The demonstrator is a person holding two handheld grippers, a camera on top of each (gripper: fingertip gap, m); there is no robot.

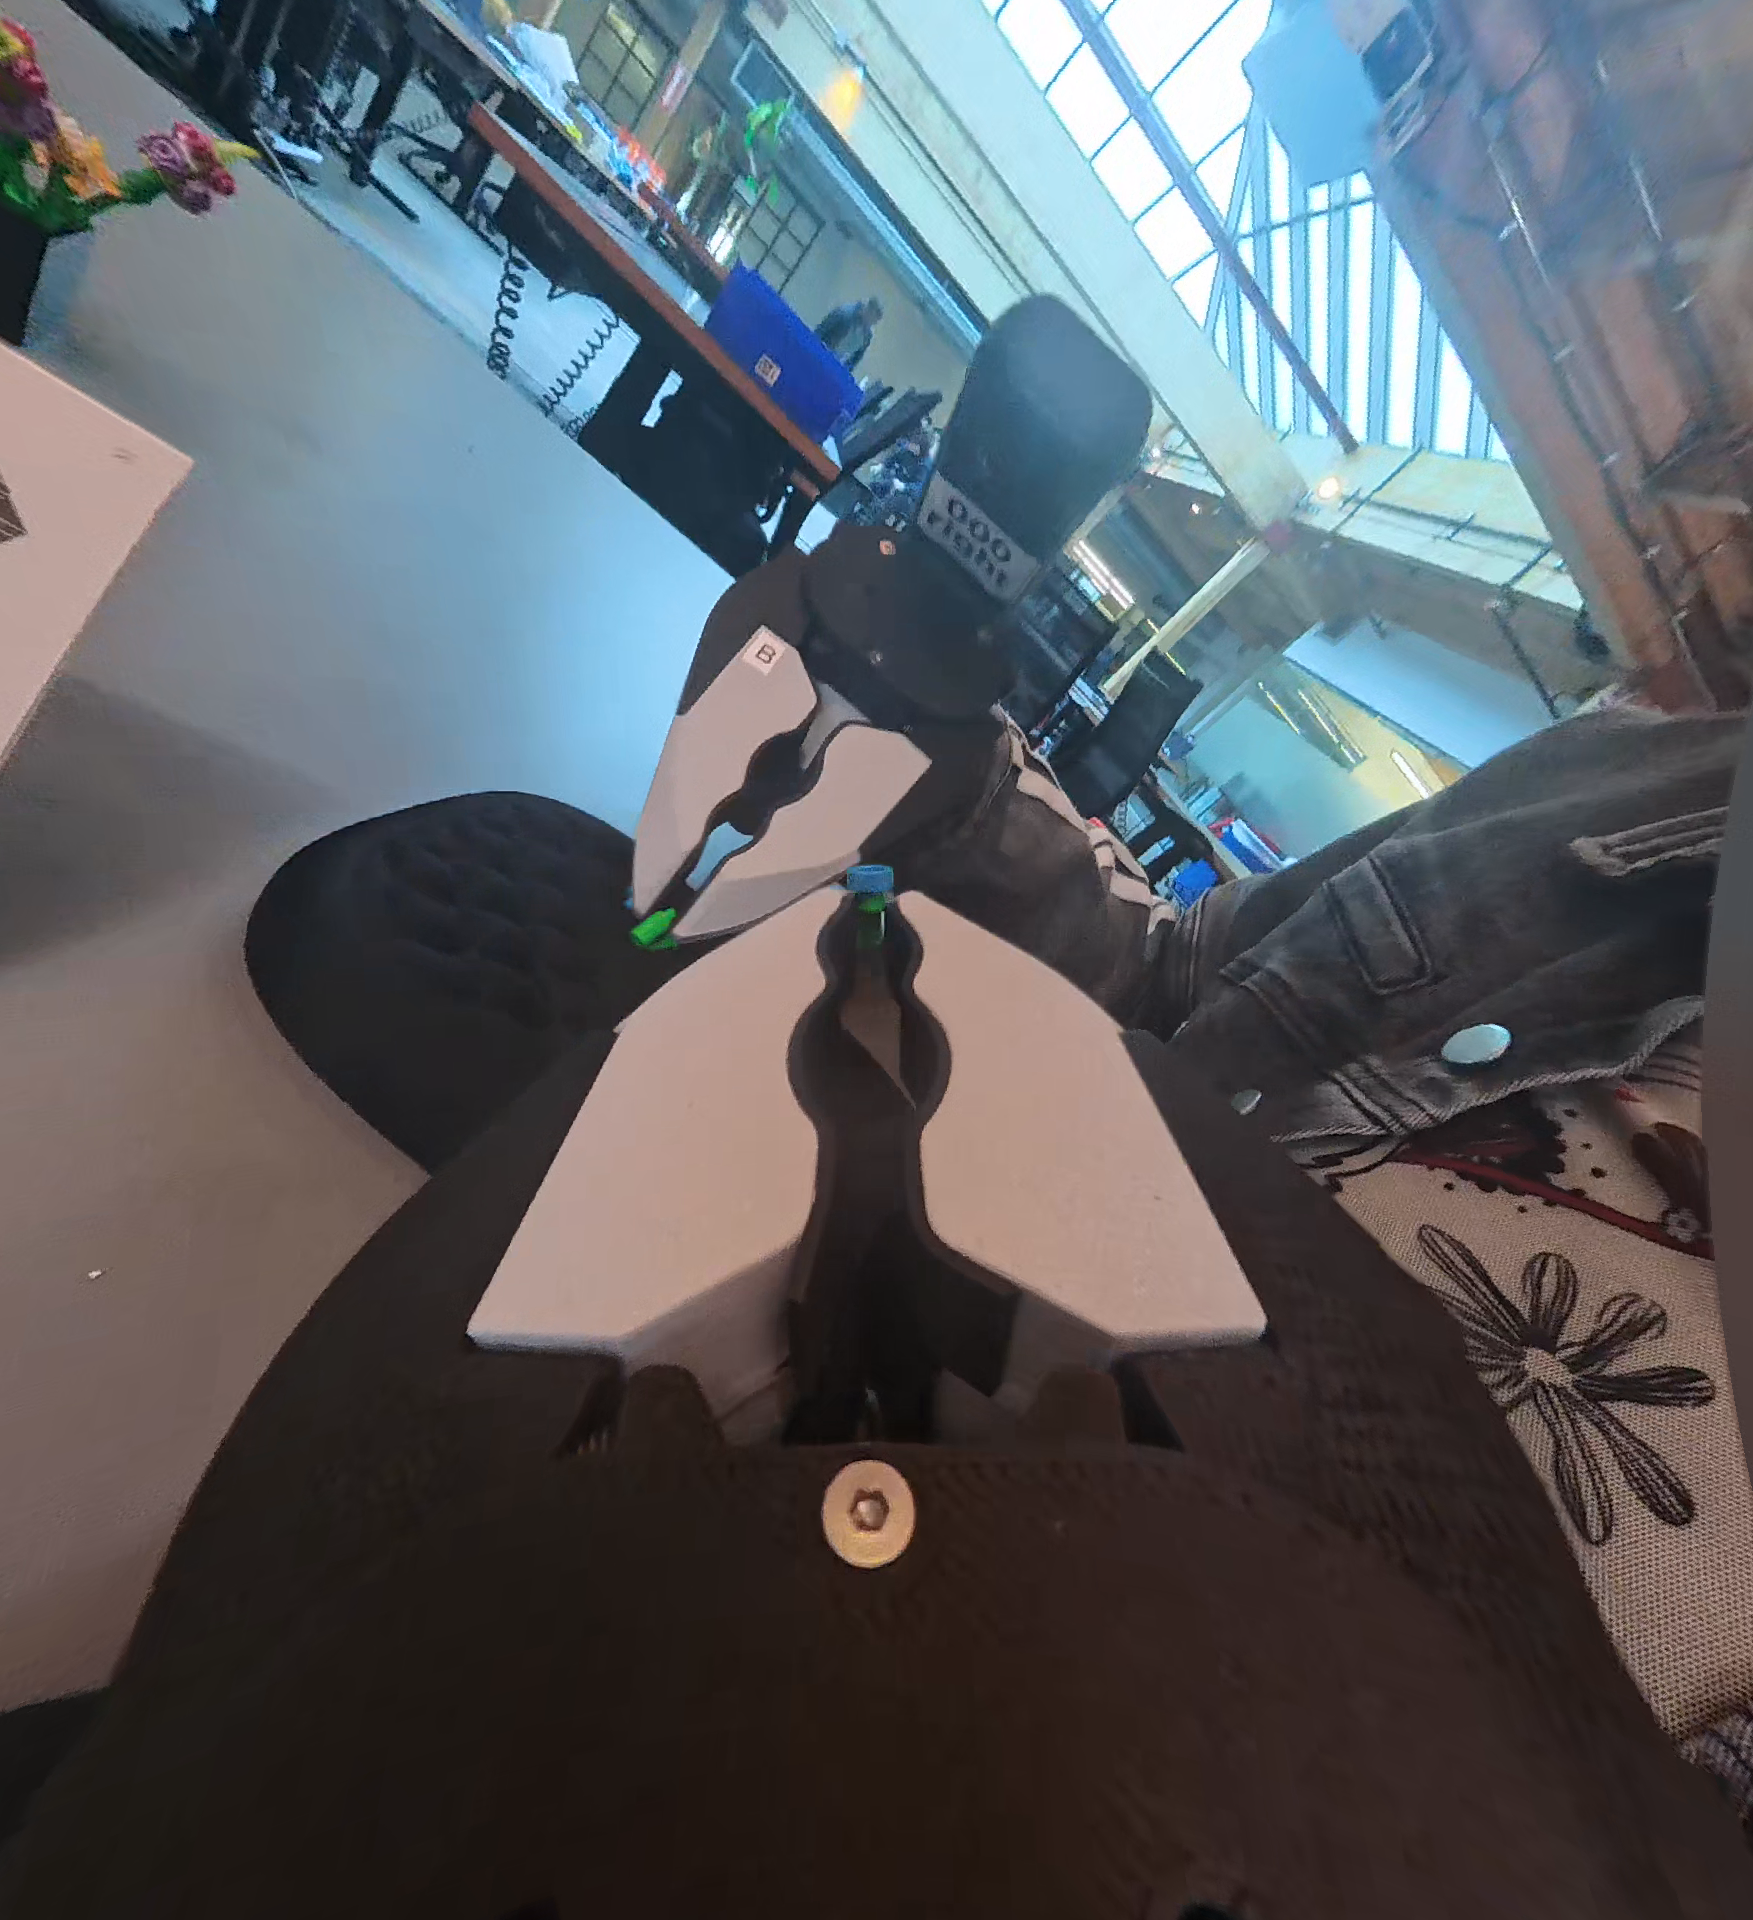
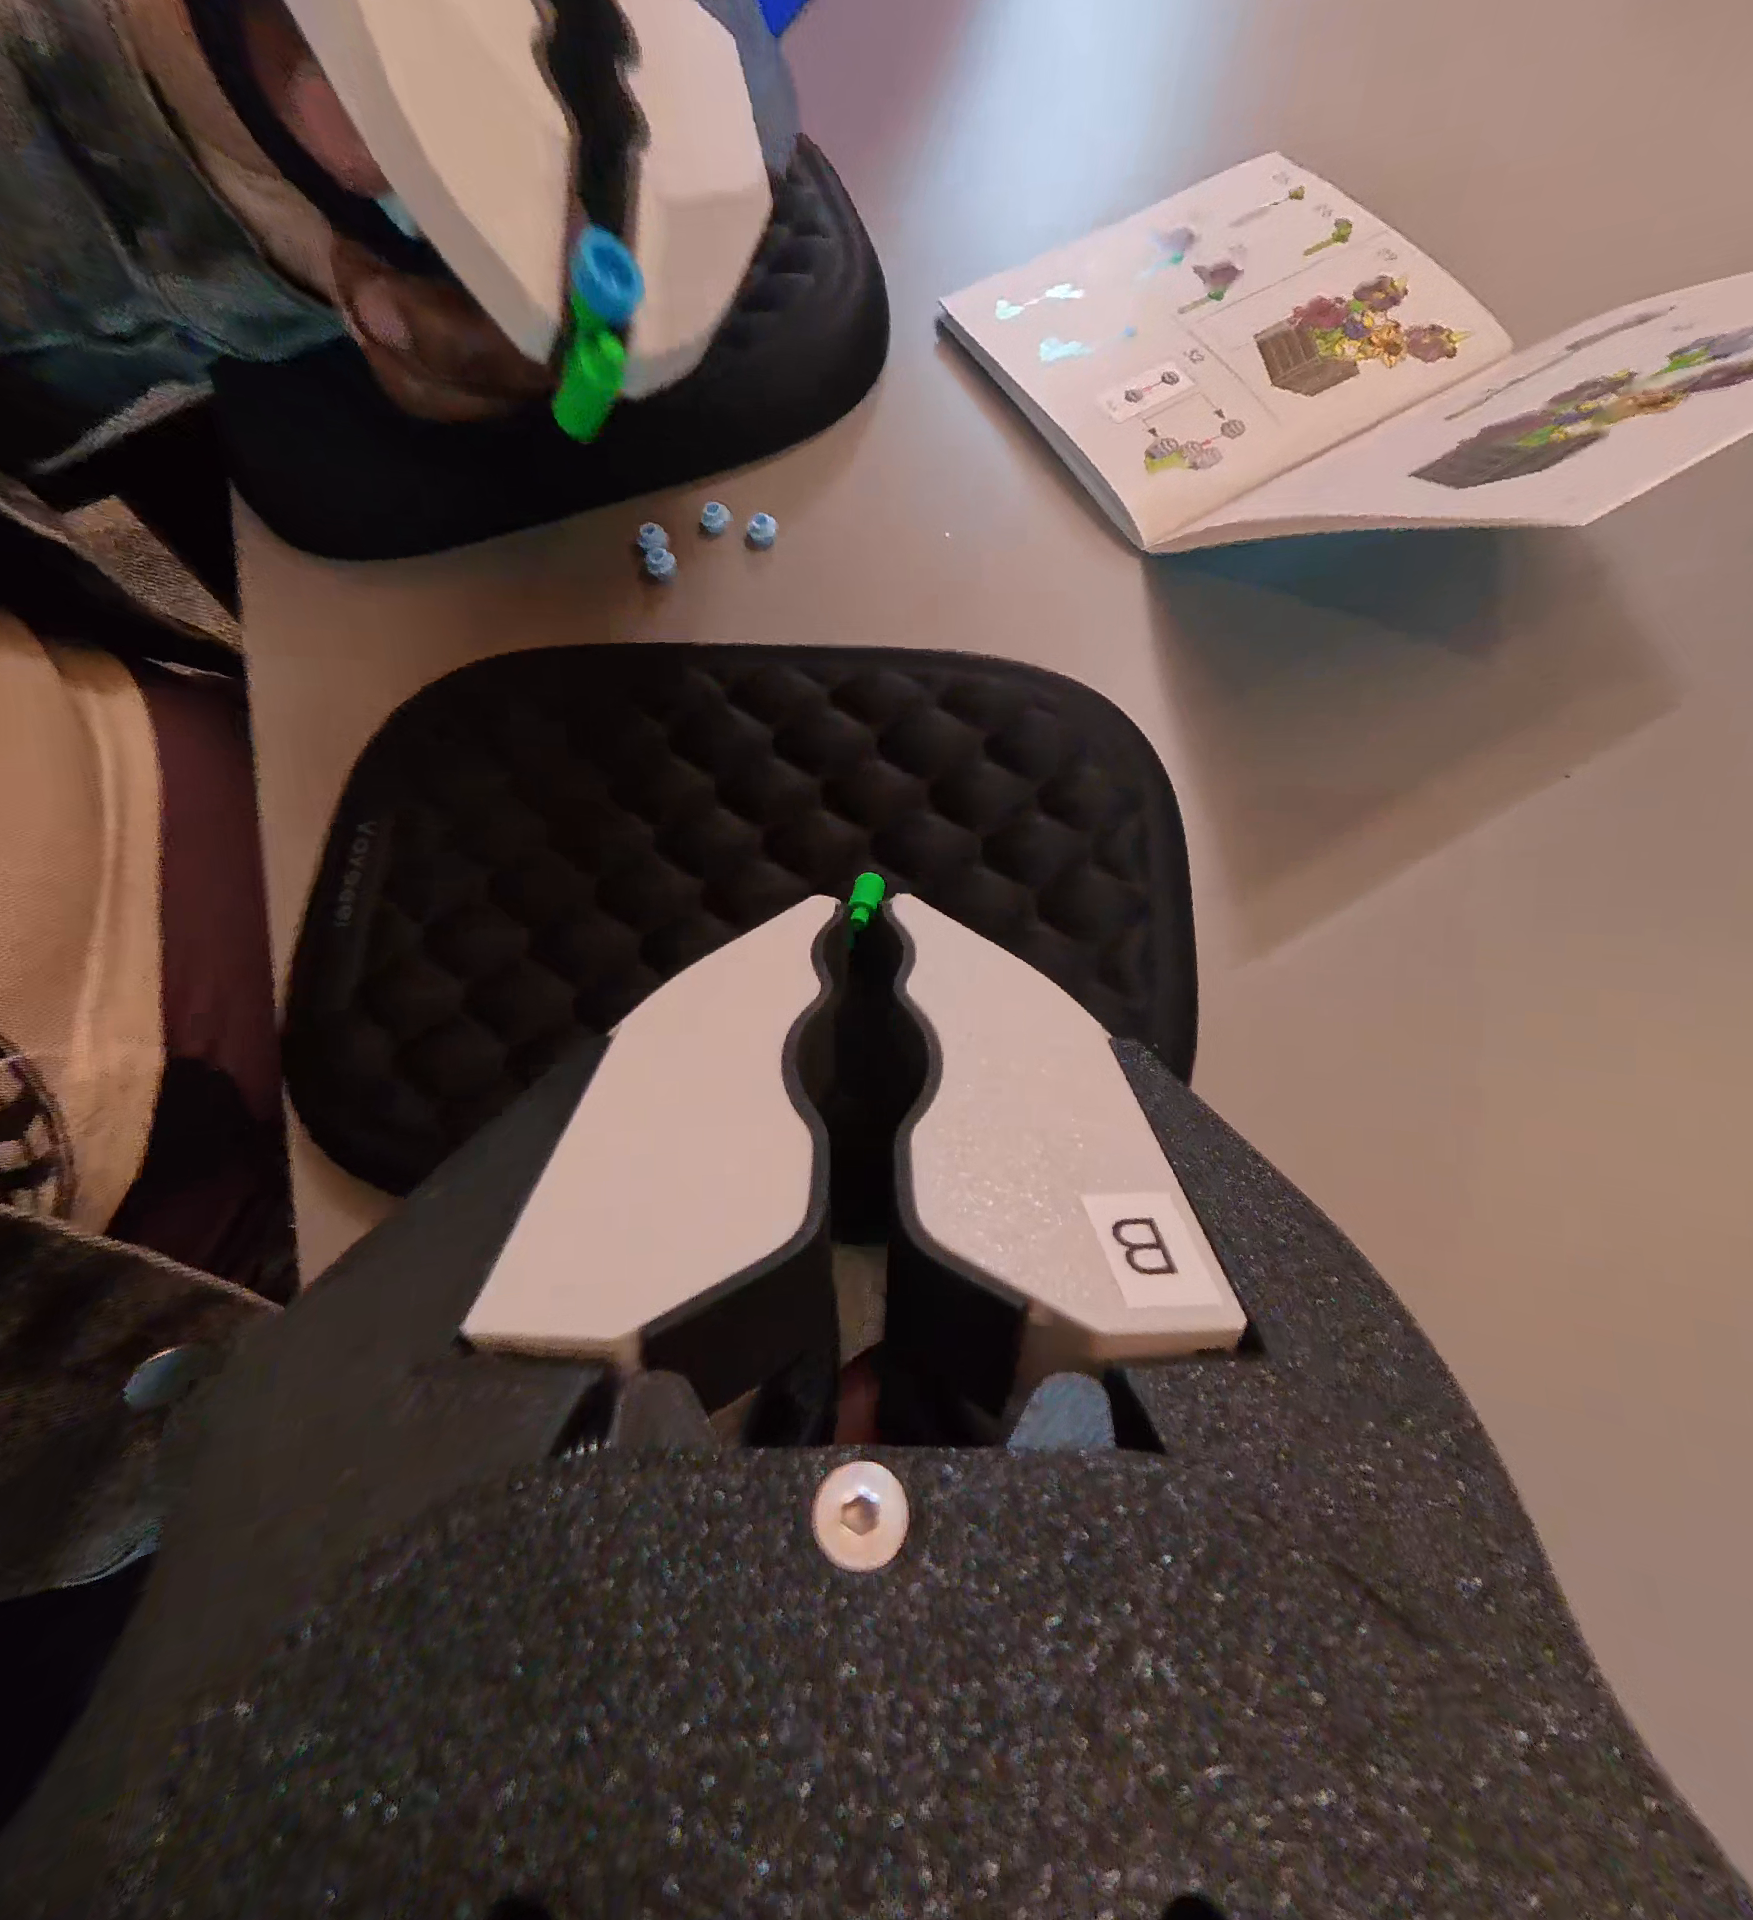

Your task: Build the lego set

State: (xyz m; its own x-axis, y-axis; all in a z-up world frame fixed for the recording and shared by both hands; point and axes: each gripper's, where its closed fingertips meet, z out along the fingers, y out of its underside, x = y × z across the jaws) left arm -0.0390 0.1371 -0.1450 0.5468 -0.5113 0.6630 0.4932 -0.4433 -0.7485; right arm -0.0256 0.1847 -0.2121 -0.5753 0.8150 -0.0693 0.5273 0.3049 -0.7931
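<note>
Grey and smooth, the tabletop [image 2: 1423, 831] stretches under both my claws, with a bright workshop of long benches and tall windows behind it. My left gripper [image 1: 870, 906] is clenched on a small stacked piece, a blue round lego stud seated on a green lego peg [image 1: 869, 894]; from my right wrist view the same pair [image 2: 597, 332] juts out past the white fingertips, blue on top and green at the end. My right gripper [image 2: 864, 906] is pinched shut on a second bright green lego peg [image 2: 864, 902], whose tip pokes out between the pads; from the left wrist view that peg [image 1: 654, 928] shows at the end of the right claw. Beneath my right claw lies a black quilted foam pad [image 2: 643, 831], and a second black quilted pad [image 2: 799, 343] sits farther off under my left claw. Between the two pads four loose pale blue round studs [image 2: 706, 535] rest on the table. An open paper instruction booklet [image 2: 1319, 364] lies to the right of them, well apart. At the table's far corner stands a finished lego flower bouquet in a black box [image 1: 20, 156].
</note>
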